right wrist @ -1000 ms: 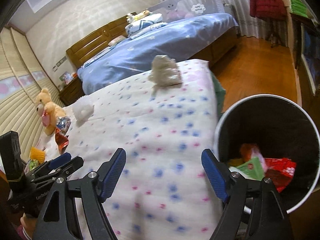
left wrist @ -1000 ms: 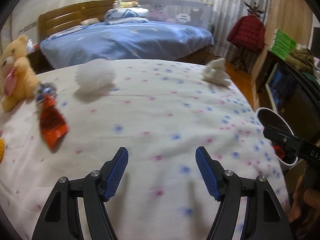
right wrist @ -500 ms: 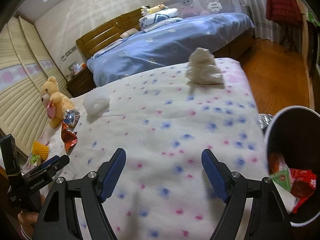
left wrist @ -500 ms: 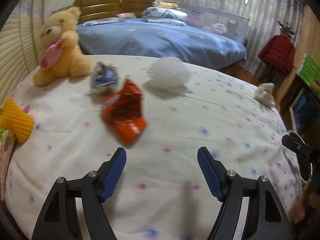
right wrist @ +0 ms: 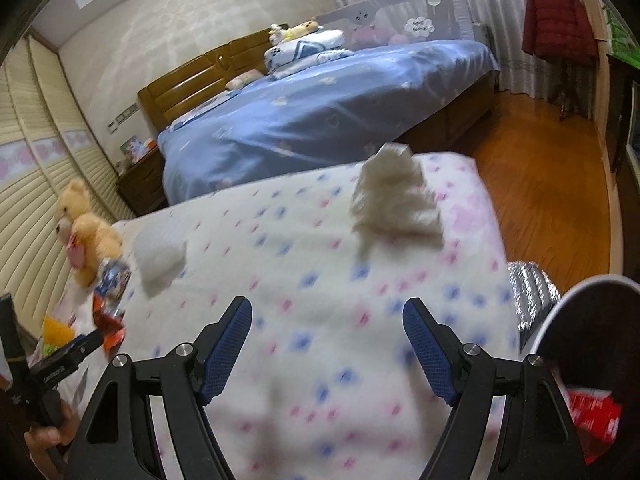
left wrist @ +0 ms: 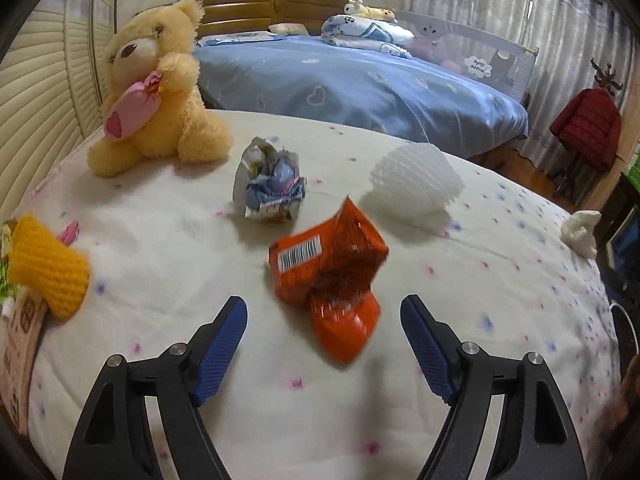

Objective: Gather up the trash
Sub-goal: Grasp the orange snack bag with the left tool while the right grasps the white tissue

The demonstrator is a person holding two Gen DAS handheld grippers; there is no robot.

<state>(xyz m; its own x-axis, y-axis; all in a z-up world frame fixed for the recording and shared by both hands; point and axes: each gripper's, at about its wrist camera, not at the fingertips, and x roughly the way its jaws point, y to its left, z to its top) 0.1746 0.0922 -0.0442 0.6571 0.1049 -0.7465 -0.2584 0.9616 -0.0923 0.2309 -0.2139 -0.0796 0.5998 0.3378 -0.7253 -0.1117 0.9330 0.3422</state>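
Left claw (left wrist: 323, 342) is opening, its jaws flanking the orange wrapper (left wrist: 330, 270) lying barcode-up on the bed (left wrist: 160, 240) without touching; right claw (right wrist: 327, 344) is hanging open, empty, lettering unreadable.

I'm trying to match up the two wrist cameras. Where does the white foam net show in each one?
Left wrist view: the white foam net lies right of centre on the quilt, beyond the orange wrapper.
Right wrist view: the net sits at left, blurred.
Shared landmark: the teddy bear, left of the net in both.
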